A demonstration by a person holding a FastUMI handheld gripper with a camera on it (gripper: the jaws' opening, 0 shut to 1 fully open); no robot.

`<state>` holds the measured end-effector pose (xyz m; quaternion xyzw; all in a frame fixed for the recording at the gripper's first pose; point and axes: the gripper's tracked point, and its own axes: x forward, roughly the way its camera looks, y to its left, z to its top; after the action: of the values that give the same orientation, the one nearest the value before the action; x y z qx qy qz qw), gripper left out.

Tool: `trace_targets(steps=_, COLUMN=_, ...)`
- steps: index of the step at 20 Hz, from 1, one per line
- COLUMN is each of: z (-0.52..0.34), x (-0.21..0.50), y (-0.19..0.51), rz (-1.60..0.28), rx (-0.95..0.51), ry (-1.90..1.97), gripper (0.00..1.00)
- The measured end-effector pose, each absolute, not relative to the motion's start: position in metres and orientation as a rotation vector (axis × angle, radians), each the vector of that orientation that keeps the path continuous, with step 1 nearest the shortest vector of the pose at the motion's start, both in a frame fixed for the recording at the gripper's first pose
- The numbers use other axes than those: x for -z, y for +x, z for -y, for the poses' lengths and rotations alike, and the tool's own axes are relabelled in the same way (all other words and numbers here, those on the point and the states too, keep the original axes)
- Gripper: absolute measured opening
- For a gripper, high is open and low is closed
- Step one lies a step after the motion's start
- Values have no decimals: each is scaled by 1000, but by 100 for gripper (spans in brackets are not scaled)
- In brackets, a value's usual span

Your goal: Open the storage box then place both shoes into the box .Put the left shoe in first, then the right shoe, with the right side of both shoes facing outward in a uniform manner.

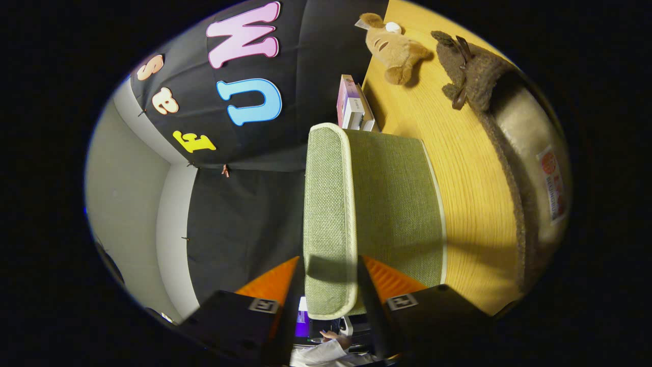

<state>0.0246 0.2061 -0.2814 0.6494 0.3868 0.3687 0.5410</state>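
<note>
Gripping the green box lid (331,214) edge, the gripper (331,278) pinches it between both fingers. A brown shoe (514,153) lies at two o'clock on the wooden table (468,173).

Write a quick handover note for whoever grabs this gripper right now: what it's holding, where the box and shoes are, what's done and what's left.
Gripper: fingers closed on the rim of the green fabric box lid, which stands lifted on edge between them.
Storage box: green, on the wooden table, just ahead of the fingers; opening under way.
Shoes: one brown furry shoe lies beyond the box, another beside it. Neither is in the box.
Left: finish opening, then left shoe in, then right, right sides outward.
</note>
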Motion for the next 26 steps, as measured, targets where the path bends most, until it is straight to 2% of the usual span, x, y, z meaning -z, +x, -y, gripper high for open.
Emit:
trace_targets(steps=1, z=-195, x=281, y=22, rz=-920, rx=-880, ry=1552, gripper=55)
trace_targets(steps=4, z=-195, x=271, y=27, rz=-860, rx=-869, ry=1587, gripper=10)
trace_targets(steps=8, z=-187, x=254, y=27, rz=-833, rx=-835, ry=1533, gripper=5)
trace_targets(steps=18, z=-197, x=153, y=44, rz=-736, rx=-835, ry=1384, gripper=6)
trace_targets(steps=26, z=-284, x=44, y=66, rz=-652, rx=-936, ry=1241, gripper=7)
